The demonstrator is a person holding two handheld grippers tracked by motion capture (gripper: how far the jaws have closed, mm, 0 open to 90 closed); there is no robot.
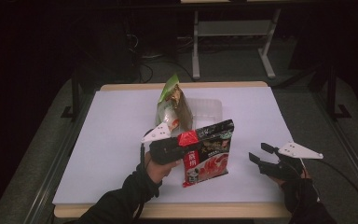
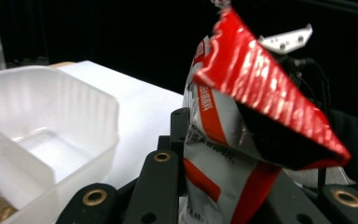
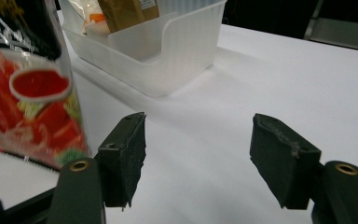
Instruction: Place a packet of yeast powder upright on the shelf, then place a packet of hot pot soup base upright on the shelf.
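A red and black sauce pouch (image 1: 208, 151) with a tomato picture hangs upright just above the white table, near its front middle. My left gripper (image 1: 182, 148) is shut on the pouch's left edge. In the left gripper view the pouch (image 2: 228, 140) rises between the black fingers (image 2: 161, 182), its red top corner folded over. My right gripper (image 1: 258, 152) hovers to the right of the pouch, open. In the right gripper view the same gripper (image 3: 198, 156) has nothing between its pads, and the pouch (image 3: 28, 88) hangs to the left.
A clear plastic bin (image 1: 209, 109) sits at the table's middle, behind the pouch. A green and brown packet (image 1: 173, 102) stands in the bin's left part. The white table cover (image 1: 112, 135) ends at a wooden front edge. Desk legs and cables lie beyond the table.
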